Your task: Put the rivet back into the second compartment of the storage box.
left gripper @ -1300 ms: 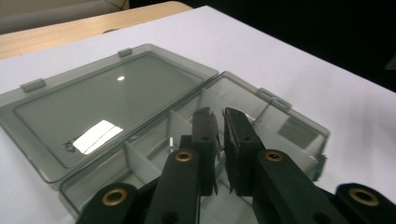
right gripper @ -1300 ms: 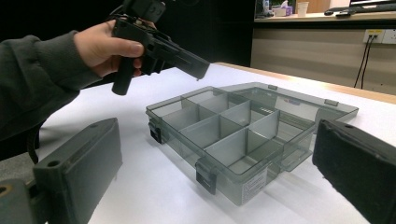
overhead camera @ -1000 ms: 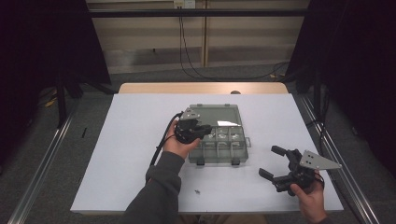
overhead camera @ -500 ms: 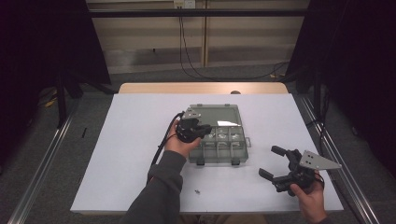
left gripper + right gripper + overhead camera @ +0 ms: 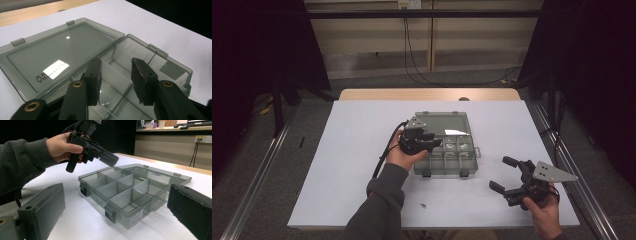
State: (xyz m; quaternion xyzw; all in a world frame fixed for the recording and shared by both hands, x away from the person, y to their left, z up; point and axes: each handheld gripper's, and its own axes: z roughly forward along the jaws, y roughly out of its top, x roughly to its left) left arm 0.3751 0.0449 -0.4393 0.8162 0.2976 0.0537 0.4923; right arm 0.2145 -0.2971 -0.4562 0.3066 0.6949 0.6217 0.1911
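Jaws of our left gripper [image 5: 435, 144] have just been opening and now stand apart with nothing between them, poised above the divided tray of the compartment box [image 5: 451, 151]; in the left gripper view a small screw [image 5: 107, 103] lies in the compartment just below them; our right gripper [image 5: 504, 174] sits well apart from the box, near the desk's [image 5: 357, 150] front right corner, its jaws spread wide and empty; the box itself rests near the middle of the desk, its clear lid [image 5: 442, 124] folded flat on the far side, its latches [image 5: 427, 173] facing us; another small screw [image 5: 423, 204] lies loose on the desk in front of the box, beside our left sleeve [image 5: 379, 205].
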